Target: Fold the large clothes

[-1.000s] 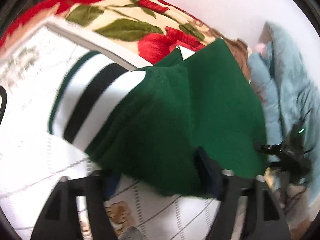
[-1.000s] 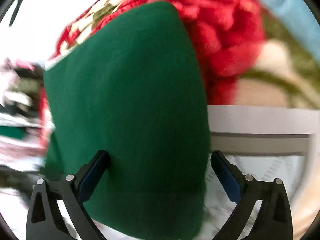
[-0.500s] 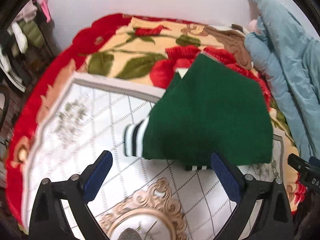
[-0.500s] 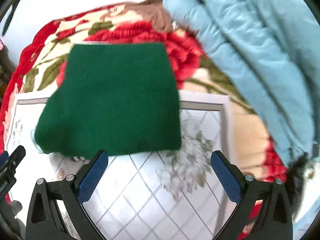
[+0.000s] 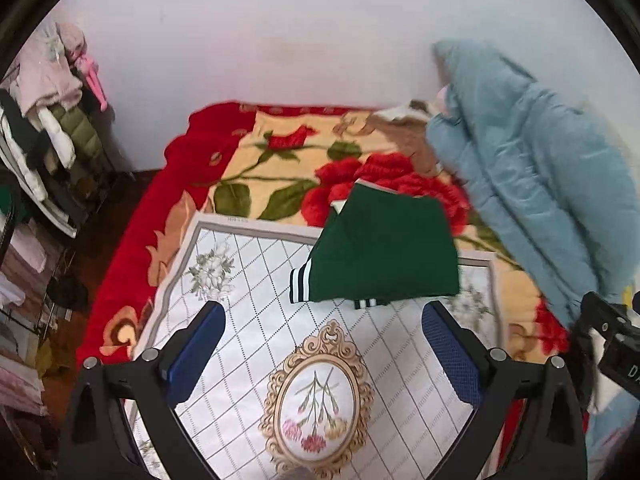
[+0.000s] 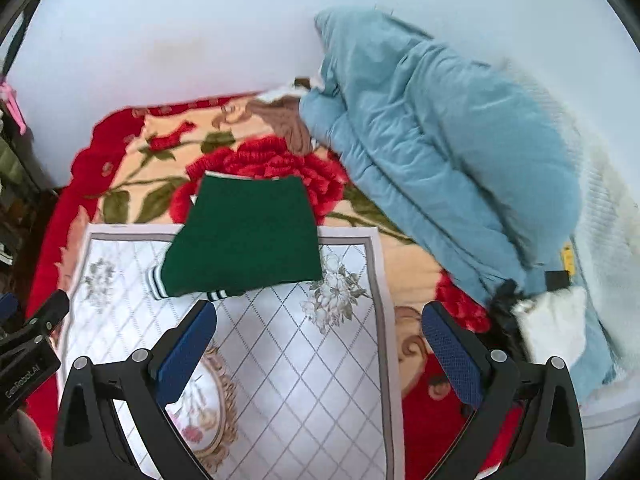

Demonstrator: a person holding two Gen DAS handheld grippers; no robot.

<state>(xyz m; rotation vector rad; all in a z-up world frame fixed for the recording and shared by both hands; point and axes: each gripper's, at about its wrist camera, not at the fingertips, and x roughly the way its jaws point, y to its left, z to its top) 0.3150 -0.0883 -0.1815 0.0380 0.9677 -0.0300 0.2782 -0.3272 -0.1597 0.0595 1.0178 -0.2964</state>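
Observation:
A dark green garment [image 5: 384,252] with black-and-white striped cuffs [image 5: 299,285] lies folded into a compact rectangle at the far edge of a white patterned mat [image 5: 256,344]. It also shows in the right wrist view [image 6: 248,240]. My left gripper [image 5: 322,316] is open and empty, raised above the mat well short of the garment. My right gripper [image 6: 320,316] is open and empty, also above the mat [image 6: 304,360] and apart from the garment.
A red floral blanket [image 5: 280,164] covers the bed under the mat. A light blue padded jacket [image 5: 532,200] is heaped at the right, also in the right wrist view [image 6: 448,168]. A rack of clothes [image 5: 44,120] stands at the left. A white wall is behind.
Both grippers have pulled back and up from the green garment. One second ago it filled both views between the fingers; now it lies folded and free on the mat.

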